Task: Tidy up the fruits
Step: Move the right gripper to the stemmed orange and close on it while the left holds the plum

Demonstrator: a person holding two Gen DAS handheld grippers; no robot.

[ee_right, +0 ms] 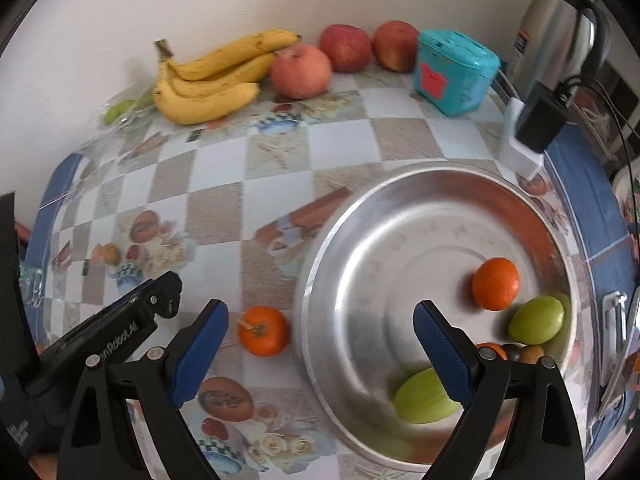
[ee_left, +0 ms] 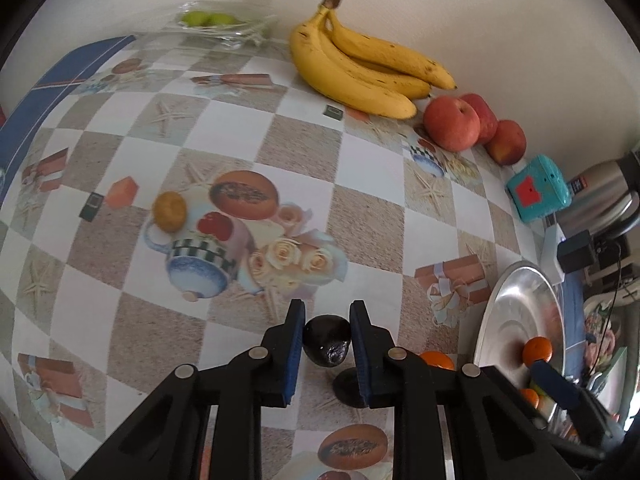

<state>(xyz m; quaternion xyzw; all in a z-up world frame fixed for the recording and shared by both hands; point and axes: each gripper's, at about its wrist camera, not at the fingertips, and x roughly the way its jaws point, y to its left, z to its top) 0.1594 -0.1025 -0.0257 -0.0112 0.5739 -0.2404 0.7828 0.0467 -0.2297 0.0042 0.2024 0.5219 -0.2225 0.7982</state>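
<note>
In the left wrist view my left gripper (ee_left: 328, 308) is shut on a dark, avocado-like fruit (ee_left: 327, 340), held between the blue pads above the patterned tablecloth. A dark patch sits on the cloth just under it; I cannot tell whether it is a shadow or another fruit. An orange (ee_left: 438, 360) lies on the cloth beside the metal bowl (ee_left: 516, 300). In the right wrist view my right gripper (ee_right: 320, 312) is open above the bowl's (ee_right: 400, 208) left rim, holding nothing. The loose orange (ee_right: 263, 331) lies below, between its fingers. The bowl holds an orange (ee_right: 495, 283) and green fruits (ee_right: 536, 319).
Against the back wall lie a bunch of bananas (ee_left: 360, 68), three red apples (ee_left: 452, 122), a teal box (ee_left: 538, 188) and a steel kettle (ee_left: 600, 196). A clear tray with green fruits (ee_left: 208, 20) stands far left. A black adapter in a white socket (ee_right: 536, 128) sits behind the bowl.
</note>
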